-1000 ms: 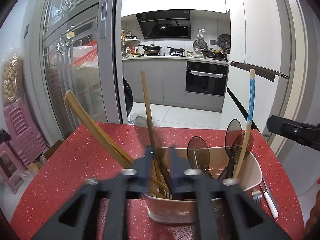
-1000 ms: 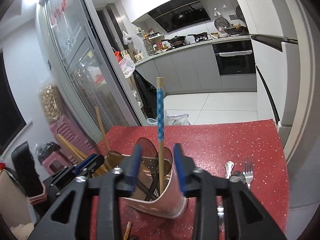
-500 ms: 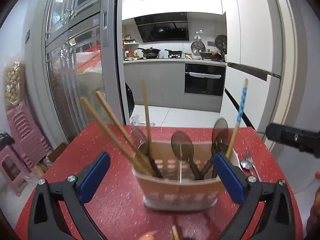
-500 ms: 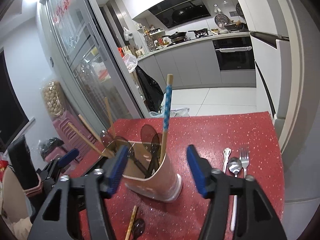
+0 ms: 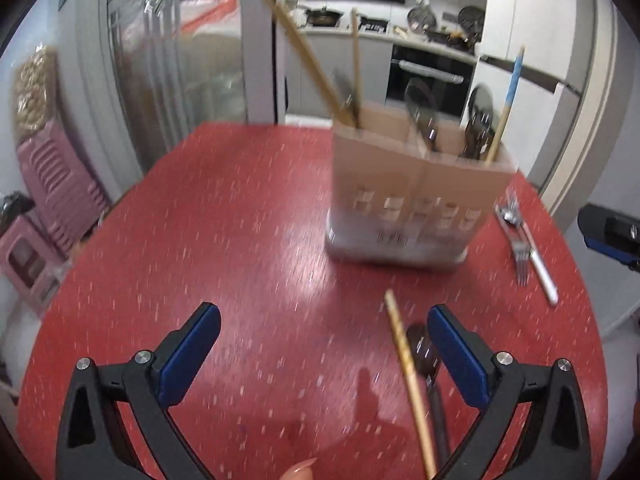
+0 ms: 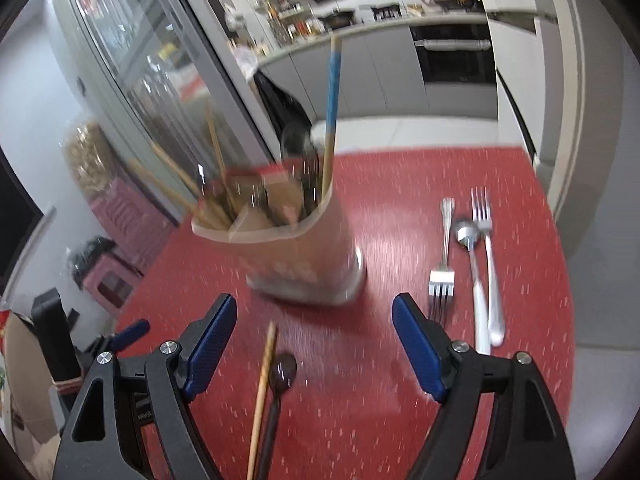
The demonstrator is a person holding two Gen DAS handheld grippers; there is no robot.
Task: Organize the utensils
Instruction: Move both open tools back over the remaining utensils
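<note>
A beige utensil holder point(image 5: 416, 200) stands on the red table point(image 5: 208, 220), with wooden chopsticks, dark spoons and a blue-banded chopstick in it; it also shows in the right wrist view point(image 6: 296, 248). A loose wooden chopstick point(image 5: 408, 380) and a dark spoon point(image 5: 424, 356) lie on the table near me, also in the right wrist view: chopstick point(image 6: 262, 392), spoon point(image 6: 282, 372). My left gripper point(image 5: 324, 344) is open and empty, well back from the holder. My right gripper point(image 6: 314, 344) is open and empty.
Two forks point(image 6: 442, 276) and a metal spoon point(image 6: 474, 276) lie on the table right of the holder; they also show in the left wrist view point(image 5: 520, 240). Pink stools point(image 5: 48, 200) stand left of the table. A glass cabinet and kitchen are behind.
Both grippers opened about the holder and have pulled back toward me. The loose chopstick and dark spoon on the table have come into view.
</note>
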